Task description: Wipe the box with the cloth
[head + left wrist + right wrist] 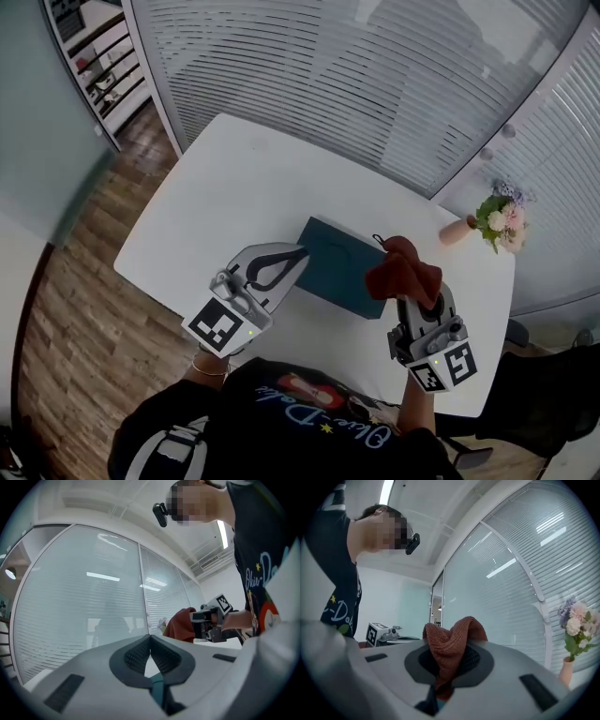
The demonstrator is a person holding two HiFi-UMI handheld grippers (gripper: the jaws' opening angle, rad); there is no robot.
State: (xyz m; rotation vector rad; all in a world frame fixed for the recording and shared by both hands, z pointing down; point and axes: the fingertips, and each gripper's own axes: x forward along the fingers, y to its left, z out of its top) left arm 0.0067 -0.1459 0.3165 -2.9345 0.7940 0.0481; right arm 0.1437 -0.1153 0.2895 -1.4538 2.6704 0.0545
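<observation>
Right tool clamped on the cloth, over the box's right end; box runs leftward from it. Your left tool, jaws together, sits at its left edge.

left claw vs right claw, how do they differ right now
The left claw is shut with its jaws meeting on nothing; the right claw is shut on the rust-red cloth. The left claw's tip sits at the left edge of the teal box; the right claw is at the box's right end, with the cloth bunched above it. Both are grey, shut and close to the same box.
</observation>
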